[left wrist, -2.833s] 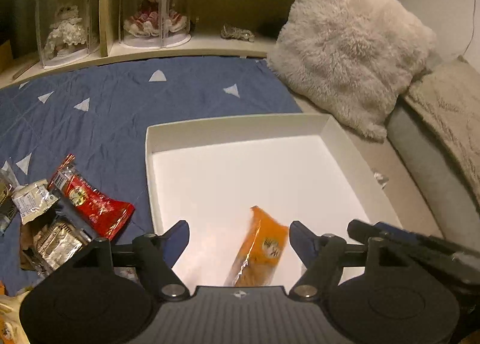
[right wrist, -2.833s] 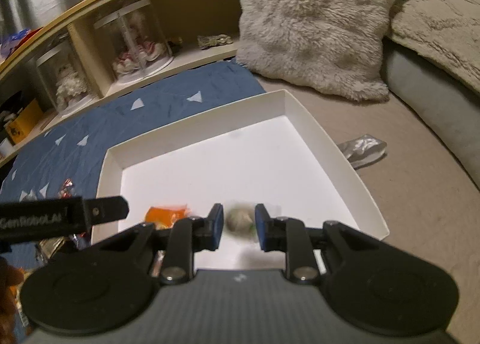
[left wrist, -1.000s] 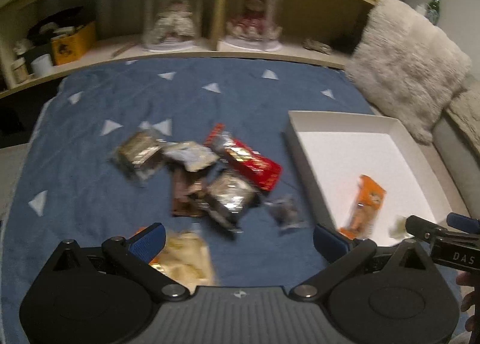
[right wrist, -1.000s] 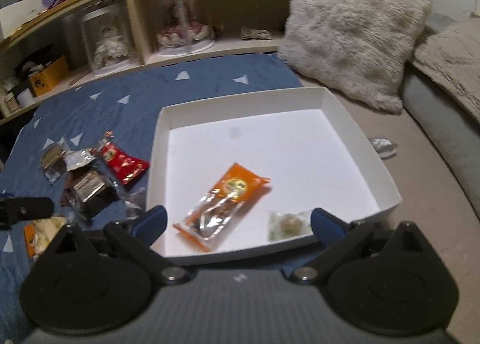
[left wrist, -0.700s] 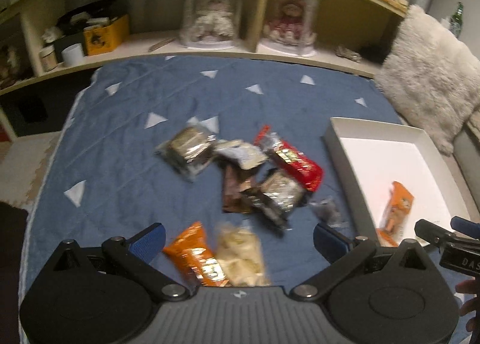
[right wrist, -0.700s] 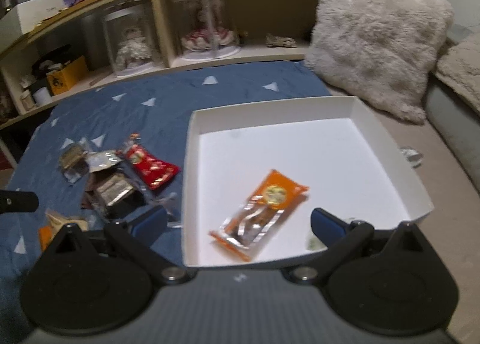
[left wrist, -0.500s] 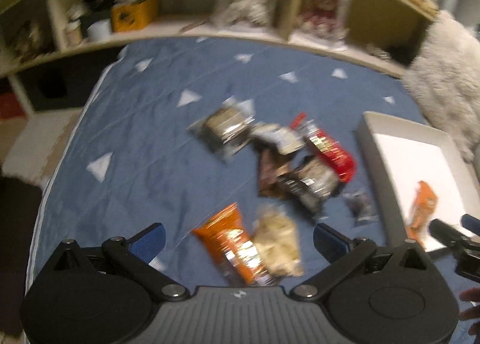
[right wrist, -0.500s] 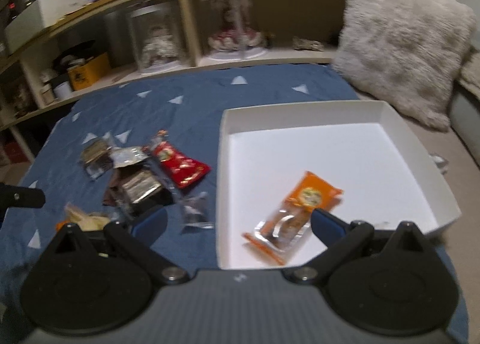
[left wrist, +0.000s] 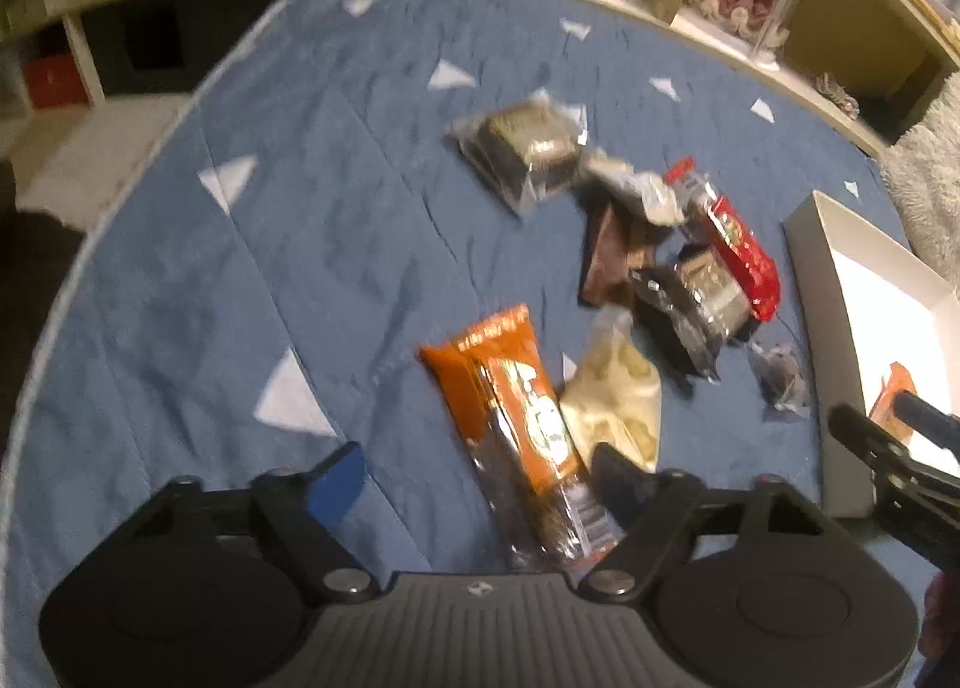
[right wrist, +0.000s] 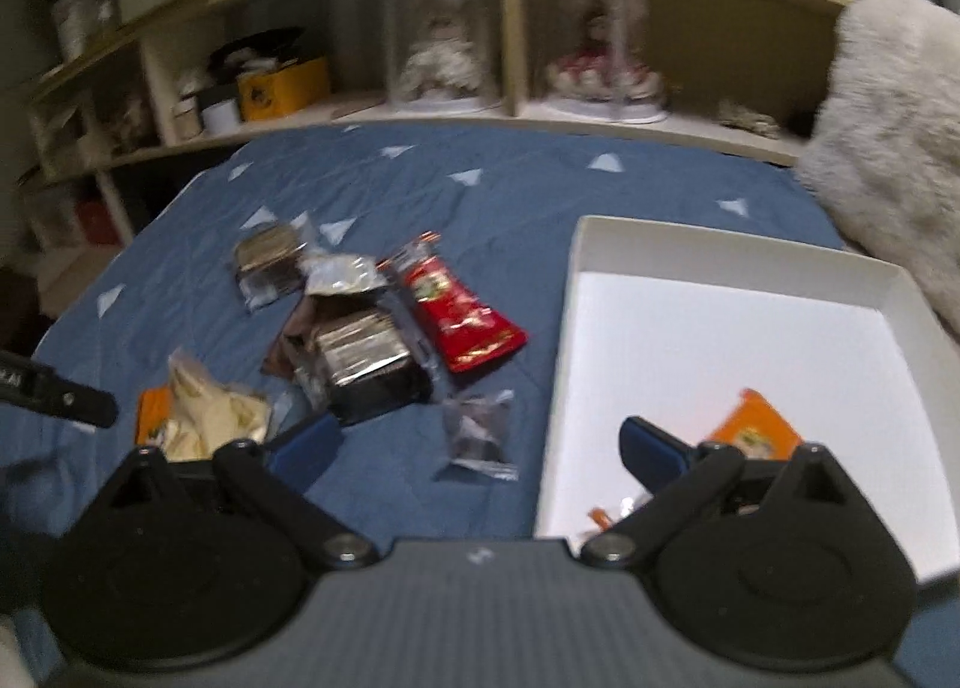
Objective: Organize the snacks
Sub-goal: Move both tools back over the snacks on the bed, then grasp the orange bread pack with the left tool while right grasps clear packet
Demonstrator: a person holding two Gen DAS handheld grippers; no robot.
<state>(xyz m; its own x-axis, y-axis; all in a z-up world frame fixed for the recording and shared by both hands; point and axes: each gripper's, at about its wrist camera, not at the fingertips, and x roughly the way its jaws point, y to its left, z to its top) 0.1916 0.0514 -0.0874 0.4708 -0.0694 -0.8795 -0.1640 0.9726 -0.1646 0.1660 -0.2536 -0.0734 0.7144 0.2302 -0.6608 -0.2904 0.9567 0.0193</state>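
Note:
Several snack packs lie on a blue quilt (left wrist: 336, 244). In the left wrist view my open left gripper (left wrist: 477, 484) hangs over an orange pack (left wrist: 510, 418), with a pale yellow pack (left wrist: 618, 394) beside it. Farther off are a red pack (left wrist: 738, 250), dark foil packs (left wrist: 528, 147) and a small clear pack (left wrist: 780, 382). In the right wrist view my open, empty right gripper (right wrist: 480, 442) is above the small clear pack (right wrist: 480, 430). The white box (right wrist: 720, 328) at right holds an orange pack (right wrist: 756, 436).
A wooden shelf (right wrist: 540, 111) with doll cases runs along the far edge of the quilt. A fluffy cushion (right wrist: 888, 147) lies at the far right behind the box. The right gripper's tip shows in the left wrist view (left wrist: 882, 448).
Both grippers have swung left, away from the white box and toward the snack pile. The left gripper has dropped closer over the orange and yellow packs. Both stay open.

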